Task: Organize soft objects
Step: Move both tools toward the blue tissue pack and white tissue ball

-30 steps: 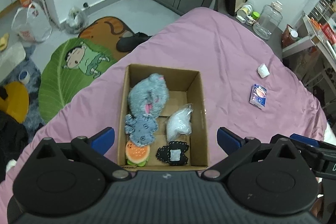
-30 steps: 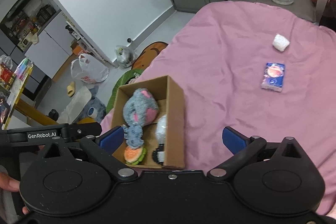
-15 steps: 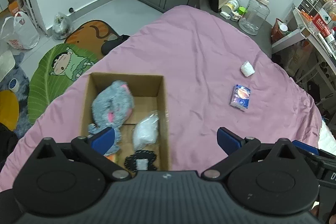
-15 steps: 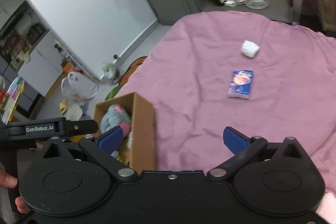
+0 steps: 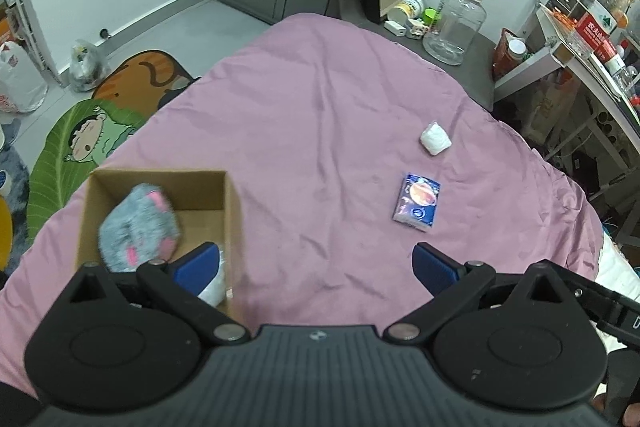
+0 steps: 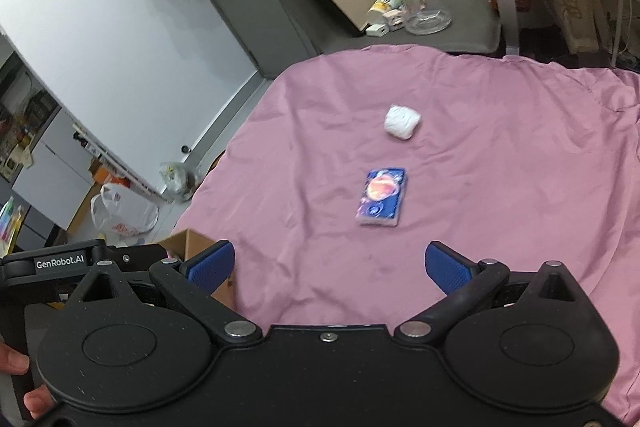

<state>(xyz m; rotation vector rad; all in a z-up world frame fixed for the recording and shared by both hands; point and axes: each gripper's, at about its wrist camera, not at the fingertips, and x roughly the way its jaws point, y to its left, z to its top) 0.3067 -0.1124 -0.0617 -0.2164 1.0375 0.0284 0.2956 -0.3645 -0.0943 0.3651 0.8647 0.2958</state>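
Note:
A cardboard box (image 5: 234,203) sits on the pink bedspread (image 5: 304,131) at the near left, holding a grey plush toy (image 5: 138,227) and a white bag partly hidden behind my left finger. A blue tissue pack (image 5: 418,201) (image 6: 382,197) and a small white bundle (image 5: 435,139) (image 6: 402,122) lie loose on the bed further right. My left gripper (image 5: 316,263) is open and empty, above the bed beside the box. My right gripper (image 6: 328,267) is open and empty, short of the tissue pack. Only a corner of the box (image 6: 180,241) shows in the right wrist view.
A clear plastic jug (image 5: 454,23) and small items stand on a grey surface past the bed's far end. A cluttered white shelf (image 5: 568,43) is at the right. Cartoon floor mats (image 5: 92,131) and plastic bags (image 5: 20,79) lie on the floor at the left.
Both grippers have swung right, away from the box and toward the tissue pack and white bundle. The box has slid to the left edge of both views. Both stay open.

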